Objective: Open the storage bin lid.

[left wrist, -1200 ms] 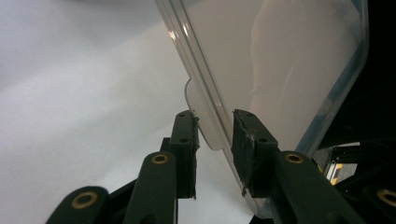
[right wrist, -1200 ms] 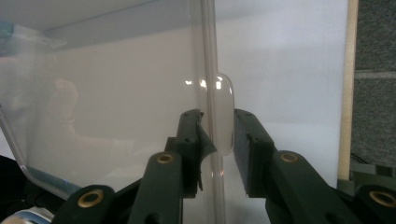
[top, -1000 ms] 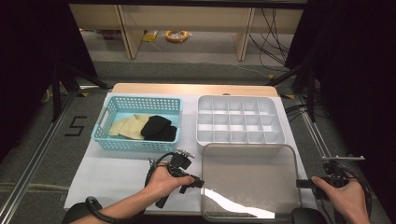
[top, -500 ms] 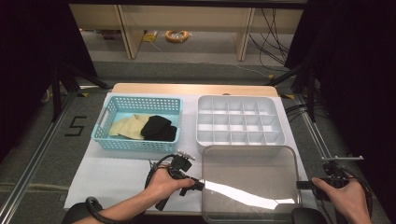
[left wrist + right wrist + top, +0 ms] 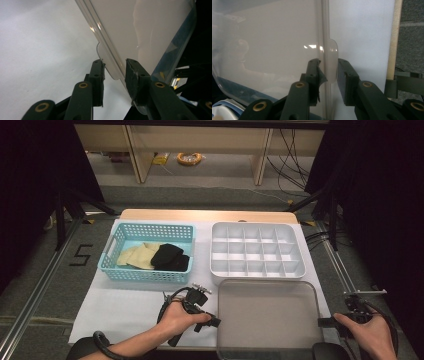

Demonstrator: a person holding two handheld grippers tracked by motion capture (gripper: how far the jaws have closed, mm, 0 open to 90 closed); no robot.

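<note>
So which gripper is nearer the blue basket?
Left. The left gripper sits just below the blue basket, at the clear lid's left edge; the right gripper is across the lid.

The translucent, frosted plastic lid point(image 5: 267, 315), a flat rectangle with rounded corners and a raised rim, lay just in front of the white compartmented plastic tray point(image 5: 257, 252), its far edge close beside the tray's near wall. A small rounded tab point(image 5: 332, 60) stuck out from each short side of the lid.
</note>
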